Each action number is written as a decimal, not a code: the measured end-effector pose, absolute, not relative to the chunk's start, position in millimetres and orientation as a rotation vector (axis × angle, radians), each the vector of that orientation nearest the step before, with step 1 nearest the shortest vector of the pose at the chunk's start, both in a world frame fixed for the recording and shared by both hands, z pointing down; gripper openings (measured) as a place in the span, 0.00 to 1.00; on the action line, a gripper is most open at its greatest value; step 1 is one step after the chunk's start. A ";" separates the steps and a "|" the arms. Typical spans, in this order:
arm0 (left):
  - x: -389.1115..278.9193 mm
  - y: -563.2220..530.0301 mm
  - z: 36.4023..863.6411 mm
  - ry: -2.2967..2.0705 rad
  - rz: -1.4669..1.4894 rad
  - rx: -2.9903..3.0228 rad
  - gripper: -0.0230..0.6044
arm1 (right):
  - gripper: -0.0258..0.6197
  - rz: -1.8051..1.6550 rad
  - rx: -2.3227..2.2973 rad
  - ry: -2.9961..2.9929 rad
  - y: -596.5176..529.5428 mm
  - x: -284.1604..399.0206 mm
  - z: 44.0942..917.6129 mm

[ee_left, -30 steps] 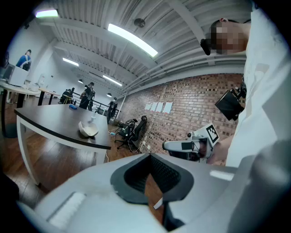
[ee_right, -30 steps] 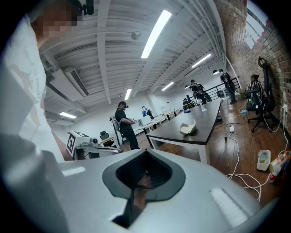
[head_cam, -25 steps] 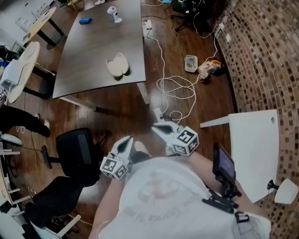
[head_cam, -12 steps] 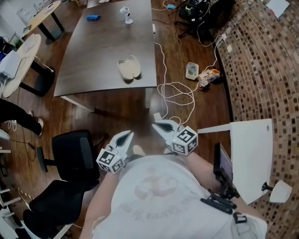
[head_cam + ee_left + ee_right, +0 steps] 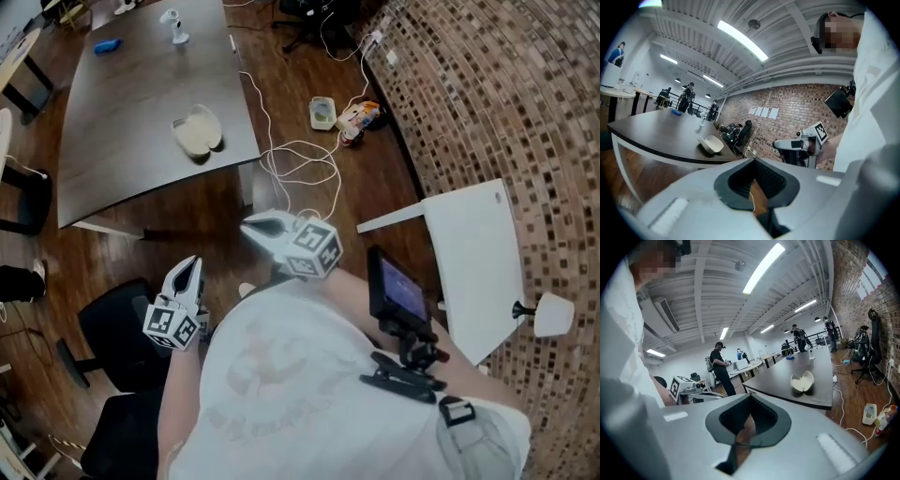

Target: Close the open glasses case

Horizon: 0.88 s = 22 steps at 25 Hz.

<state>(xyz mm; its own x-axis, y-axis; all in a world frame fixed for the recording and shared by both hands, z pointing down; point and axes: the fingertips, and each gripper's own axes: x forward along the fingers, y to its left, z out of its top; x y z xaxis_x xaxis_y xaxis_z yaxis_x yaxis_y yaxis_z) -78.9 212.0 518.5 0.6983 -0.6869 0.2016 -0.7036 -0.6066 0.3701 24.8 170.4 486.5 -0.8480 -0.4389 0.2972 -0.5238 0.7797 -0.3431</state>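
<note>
The cream glasses case (image 5: 197, 132) lies open like a shell on the dark table (image 5: 122, 112), near its right front corner. It also shows as the case (image 5: 710, 144) in the left gripper view and as the case (image 5: 802, 381) in the right gripper view. Both grippers are held over the wooden floor, well short of the table. My left gripper (image 5: 189, 267) is shut and empty, low at the left. My right gripper (image 5: 249, 225) is shut and empty, closer to the table's corner. Neither touches the case. Seen from its own camera, each gripper (image 5: 753, 161) (image 5: 750, 395) has its jaws together.
White cables (image 5: 300, 169) loop on the floor beside the table's leg. A plastic box (image 5: 323, 112) and small clutter lie by the brick wall (image 5: 487, 103). A white table (image 5: 473, 262) stands at the right, a black office chair (image 5: 117, 328) at the left. Several people stand far off.
The head view has swung and advanced, so the table and case now sit further up and left. The right gripper has moved left and up in the picture; the left gripper lags behind it. Both stay shut.
</note>
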 end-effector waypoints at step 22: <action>-85.9 38.1 511.2 -1.124 0.108 2.452 0.05 | 0.05 0.687 0.622 -2.805 3.4 -5.9 499.1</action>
